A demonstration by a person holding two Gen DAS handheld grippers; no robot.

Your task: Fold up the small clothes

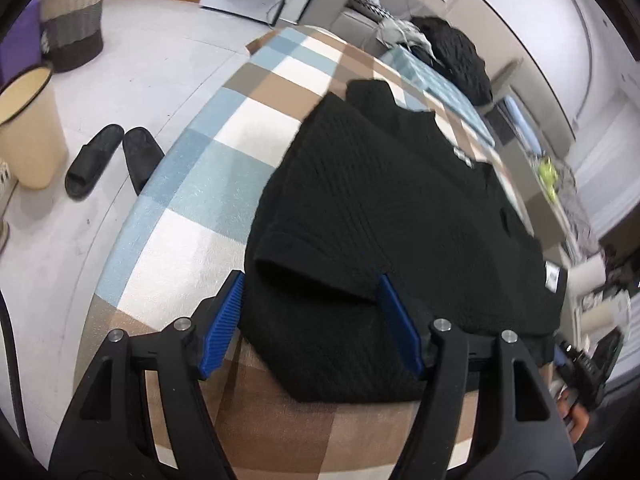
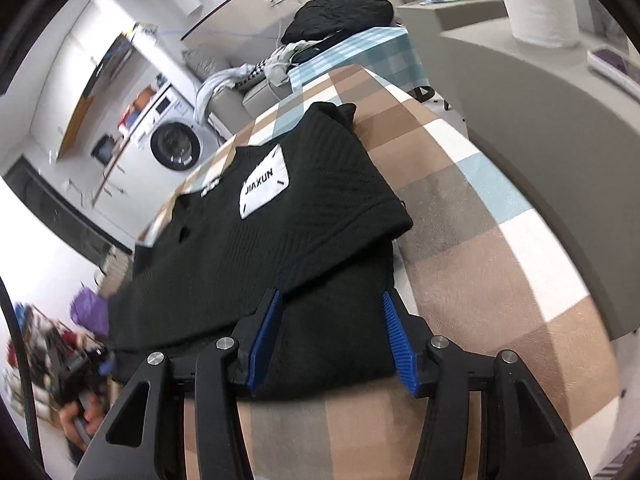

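A black knitted short-sleeved top (image 1: 392, 216) lies flat on the checked tablecloth (image 1: 208, 184), sleeves folded in over the body. It bears a white JIAXUN patch (image 2: 262, 190). My left gripper (image 1: 310, 292) is open, its blue pads either side of one folded sleeve end, just above the cloth. My right gripper (image 2: 330, 312) is open, its blue pads straddling the other end of the top (image 2: 328, 248) near the table's front edge. Neither pad pair pinches the fabric.
A pile of dark and light clothes (image 2: 340, 16) lies at the table's far end. On the floor are black slippers (image 1: 108, 156), a beige bin (image 1: 28, 124) and a woven basket (image 1: 74, 20). A washing machine (image 2: 176, 146) stands behind. A grey counter (image 2: 540, 92) runs alongside the table.
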